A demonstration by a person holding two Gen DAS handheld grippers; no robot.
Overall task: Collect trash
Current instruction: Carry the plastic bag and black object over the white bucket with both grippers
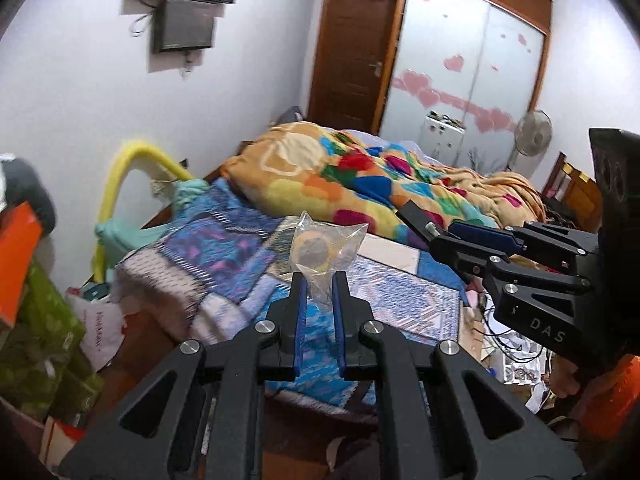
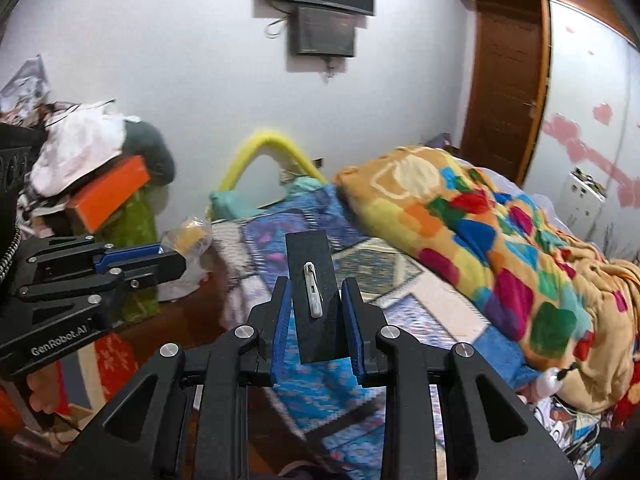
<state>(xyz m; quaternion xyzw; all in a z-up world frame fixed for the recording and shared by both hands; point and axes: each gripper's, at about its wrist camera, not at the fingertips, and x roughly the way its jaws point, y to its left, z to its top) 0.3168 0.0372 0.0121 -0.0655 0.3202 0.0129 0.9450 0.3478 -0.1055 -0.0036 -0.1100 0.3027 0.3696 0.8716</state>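
The clear plastic bag with a yellow roll inside it sits pinched between the blue pads of my left hand-held gripper, rising from the fingertips toward twelve o'clock in the left wrist view. Only its lower neck is squeezed; the fingers stand narrow with a slim gap, clenched on the crinkled film. In the right wrist view the same bag shows at about nine o'clock, just past the tip of the left hand-held gripper.

My right hand-held gripper grasps a flat black card that carries a small white clip-like piece. The card stands upright between the blue pads and leans slightly toward eleven o'clock; the fingers are part-way apart, closed against its edges. From the left wrist view the right hand-held gripper comes in from three o'clock, the card at its tip, near the bag but apart from it.

Both trash pieces hang above the bed, over a blue patterned cover. Toward one o'clock lies a rumpled orange blanket with bright patches. A yellow curved tube stands at ten o'clock against the white wall, and an orange box tops a pile at nine o'clock in the right wrist view. A wooden door stands beyond the bed.
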